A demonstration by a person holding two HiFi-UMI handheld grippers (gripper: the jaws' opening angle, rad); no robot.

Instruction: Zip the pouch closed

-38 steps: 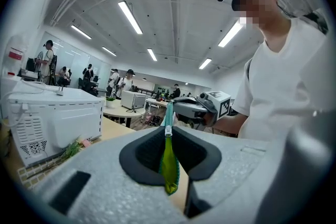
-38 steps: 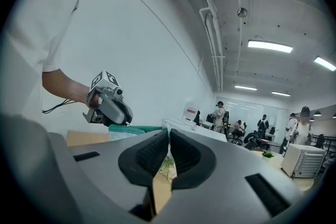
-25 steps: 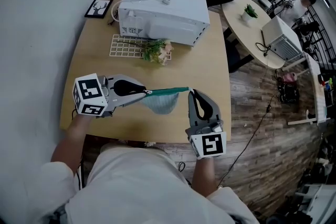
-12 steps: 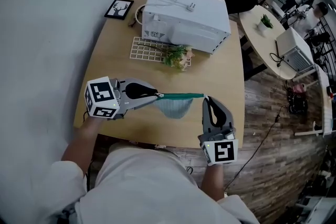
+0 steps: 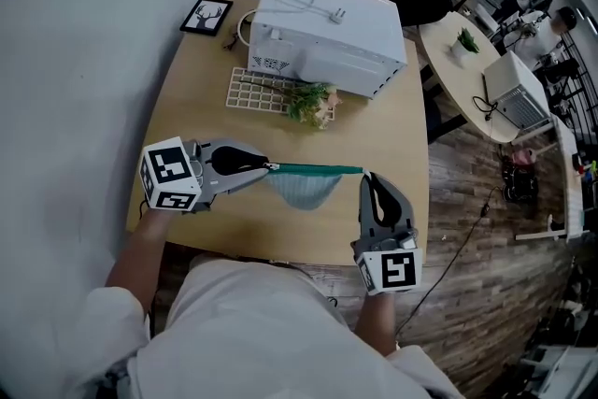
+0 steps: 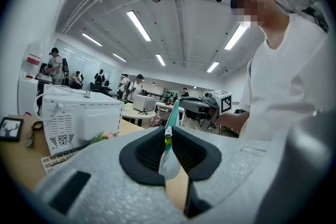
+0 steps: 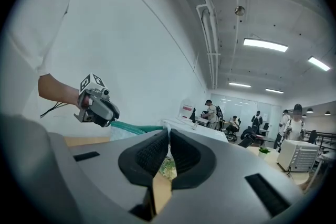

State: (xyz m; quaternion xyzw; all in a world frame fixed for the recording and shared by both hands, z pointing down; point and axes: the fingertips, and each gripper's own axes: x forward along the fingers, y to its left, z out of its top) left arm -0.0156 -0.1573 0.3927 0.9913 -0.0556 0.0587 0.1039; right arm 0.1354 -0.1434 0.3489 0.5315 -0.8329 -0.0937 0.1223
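A teal-topped mesh pouch (image 5: pixel 301 190) hangs just above the wooden table (image 5: pixel 196 126), stretched between both grippers. Its teal zipper band (image 5: pixel 318 170) runs taut and level. My left gripper (image 5: pixel 269 167) is shut on the zipper pull at the band's left end. In the left gripper view a small white and green tab (image 6: pixel 168 139) sits pinched between the pads, and the band (image 6: pixel 173 115) leads off to the right gripper (image 6: pixel 202 107). My right gripper (image 5: pixel 363 176) is shut on the pouch's right end. In the right gripper view the pouch (image 7: pixel 128 128) reaches across to the left gripper (image 7: pixel 111 121).
A white boxy appliance (image 5: pixel 327 33) stands at the back of the table. In front of it lie a white grid rack (image 5: pixel 257 91) and a small bunch of flowers (image 5: pixel 313 100). A framed picture (image 5: pixel 206 16) sits at the back left. The table's near edge lies just under the grippers.
My left gripper has drawn leftward, and the teal band between the two grippers has grown longer and tauter. The right gripper has stayed almost in place.
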